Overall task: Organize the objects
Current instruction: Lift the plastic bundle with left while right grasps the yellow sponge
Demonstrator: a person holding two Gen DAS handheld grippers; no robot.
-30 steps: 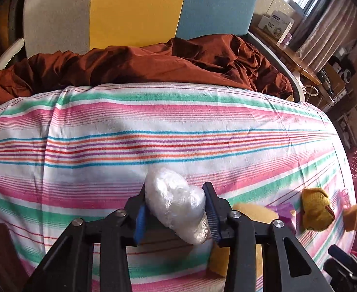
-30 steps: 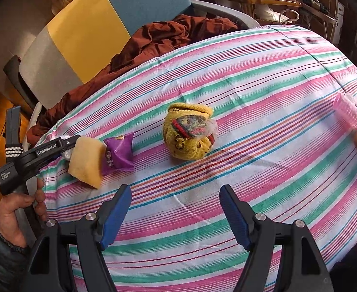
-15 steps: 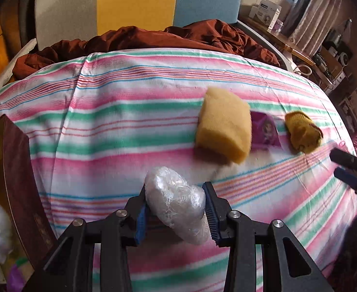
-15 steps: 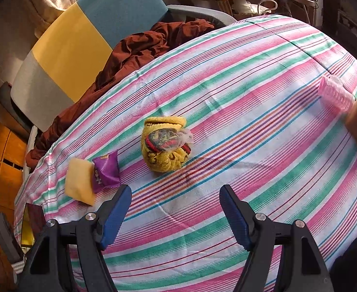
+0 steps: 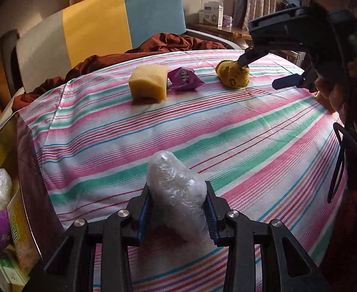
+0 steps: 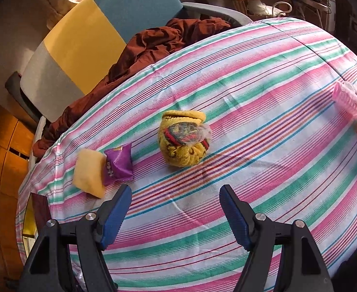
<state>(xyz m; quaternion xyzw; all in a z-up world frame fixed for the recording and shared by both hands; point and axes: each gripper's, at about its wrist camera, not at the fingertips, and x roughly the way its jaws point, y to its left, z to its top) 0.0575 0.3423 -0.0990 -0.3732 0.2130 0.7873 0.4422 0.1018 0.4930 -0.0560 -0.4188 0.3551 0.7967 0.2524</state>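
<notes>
The plastic-wrapped bundle (image 5: 177, 194) sits clamped between the blue pads of the left tongs (image 5: 177, 209), held above the near part of the striped cloth (image 5: 227, 133) that covers the surface. In this left wrist view, farther off on the cloth, a yellow sponge (image 5: 148, 82) stands at the left, a purple packet (image 5: 184, 78) lies just beside it on its right, and a rolled yellow sock (image 5: 233, 74) lies farther right. The right tongs (image 5: 263, 70) reach in from the far right (held by a hand whose fingers show at the frame edge), with the upper tip over the sock. At the near left edge an open box (image 5: 20, 214) holds more wrapped bundles and a purple packet.

From the right wrist view, the right tongs (image 6: 176, 209) stand wide and hold nothing, hovering above the cloth (image 6: 263, 77). The sock (image 6: 182, 141) lies just beyond them, well apart from the tips. The sponge (image 6: 89, 172) and packet (image 6: 118, 164) touch each other at the left. A pink roller (image 6: 348, 99) rests at the right edge. A rust-brown blanket (image 6: 154, 41) is heaped on the chair (image 6: 86, 36) at the far side.
</notes>
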